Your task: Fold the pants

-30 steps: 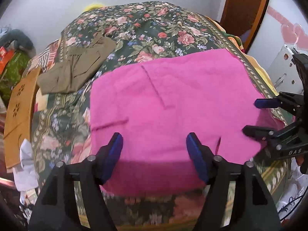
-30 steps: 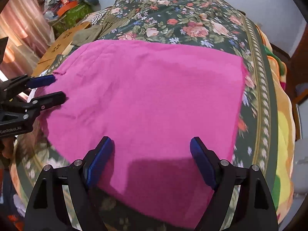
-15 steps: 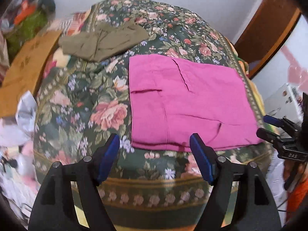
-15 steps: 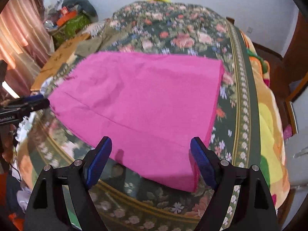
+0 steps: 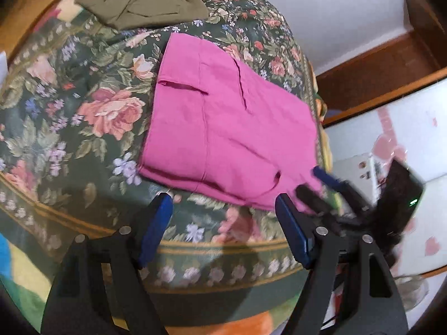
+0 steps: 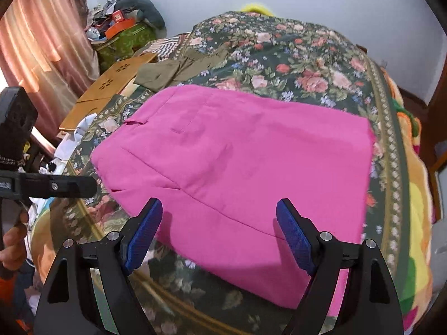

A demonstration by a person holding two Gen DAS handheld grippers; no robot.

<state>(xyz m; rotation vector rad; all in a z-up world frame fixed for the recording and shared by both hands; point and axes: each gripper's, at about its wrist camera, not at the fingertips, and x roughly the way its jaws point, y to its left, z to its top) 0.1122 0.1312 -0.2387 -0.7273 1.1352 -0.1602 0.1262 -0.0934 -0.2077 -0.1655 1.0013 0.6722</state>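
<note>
The pink pants point(image 6: 237, 167) lie folded into a flat, compact rectangle on the floral bedspread point(image 5: 92, 111), near its front edge; the folding looks all but finished, with at most a last tidy or a move to a pile left. Edges sit roughly square, a pocket slit and seams showing on top, only faint creases. The left tongs point(image 5: 223, 223) and right tongs point(image 6: 218, 229) hang wide open above the bed edge, gripping nothing. Olive trousers point(image 5: 139, 5) lie already folded farther back.
</note>
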